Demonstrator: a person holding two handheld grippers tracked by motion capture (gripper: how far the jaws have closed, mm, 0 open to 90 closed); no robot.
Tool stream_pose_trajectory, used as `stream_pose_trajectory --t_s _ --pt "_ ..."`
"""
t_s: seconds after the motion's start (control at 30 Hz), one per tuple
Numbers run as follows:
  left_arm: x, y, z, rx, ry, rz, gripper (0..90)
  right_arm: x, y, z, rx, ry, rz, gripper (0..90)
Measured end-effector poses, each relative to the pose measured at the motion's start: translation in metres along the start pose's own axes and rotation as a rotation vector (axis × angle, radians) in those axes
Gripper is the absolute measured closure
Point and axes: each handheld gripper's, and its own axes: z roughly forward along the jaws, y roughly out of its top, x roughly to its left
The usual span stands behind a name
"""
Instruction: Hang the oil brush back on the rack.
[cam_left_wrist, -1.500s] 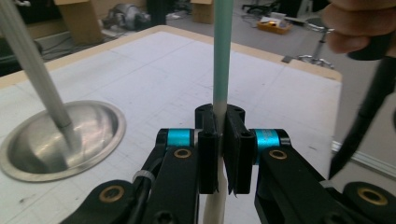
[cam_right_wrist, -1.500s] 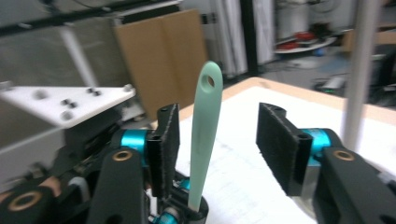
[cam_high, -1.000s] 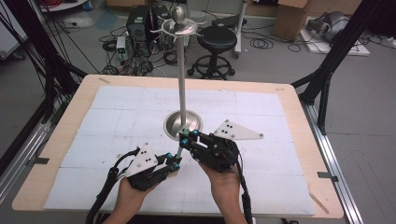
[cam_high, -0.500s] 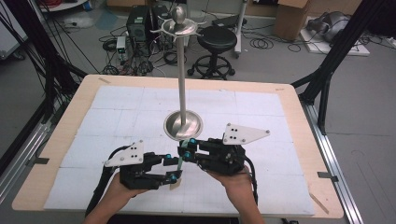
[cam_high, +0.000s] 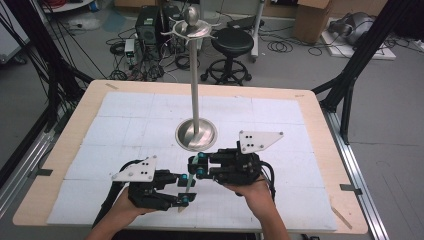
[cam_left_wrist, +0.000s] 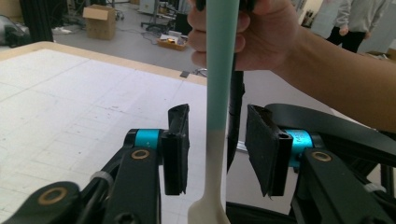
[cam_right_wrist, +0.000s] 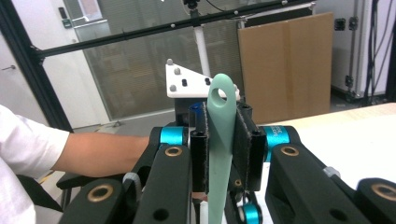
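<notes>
A slim utensil with a mint-green handle and a white lower end hangs near the table's front edge. My right gripper is shut on its green handle, whose hole end sticks up above the pads. My left gripper stands open around the lower part. In the left gripper view, the utensil runs upright between the two pads, with a gap on each side. Behind it is the hand that holds the right gripper.
A tall metal stand with a round base and a hooked top stands mid-table, just beyond the grippers. White gridded mats cover the wooden table. On the floor beyond are a stool, cables and boxes.
Both hands have drawn back from the stand's pole toward the front edge. The left gripper has swung level, and its open jaws now stand on either side of the utensil.
</notes>
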Motion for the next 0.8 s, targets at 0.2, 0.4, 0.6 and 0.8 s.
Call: stream_pose_trajectory --t_s 0.2,0.4,0.6,0.8 --pt "0.0004 -0.0026 0.0005 0.020 -0.012 0.017 72.8 -0.0009 0.0000 0.0024 -0.002 0.044 -0.010 78.0" --pt "-0.0010 -0.0027 0.0007 0.021 0.024 0.038 82.4 -0.0011 -0.0002 0.0018 0.004 0.043 -0.016 78.1" --pt "-0.0007 -0.0022 -0.0012 0.027 0.161 0.031 82.9 -0.0002 -0.0012 0.0006 -0.016 -0.059 0.021 60.2" --pt "-0.0009 -0.0016 -0.0023 0.019 0.328 0.022 83.0 0.0083 -0.0001 0.0052 -0.004 -0.298 0.009 52.6"
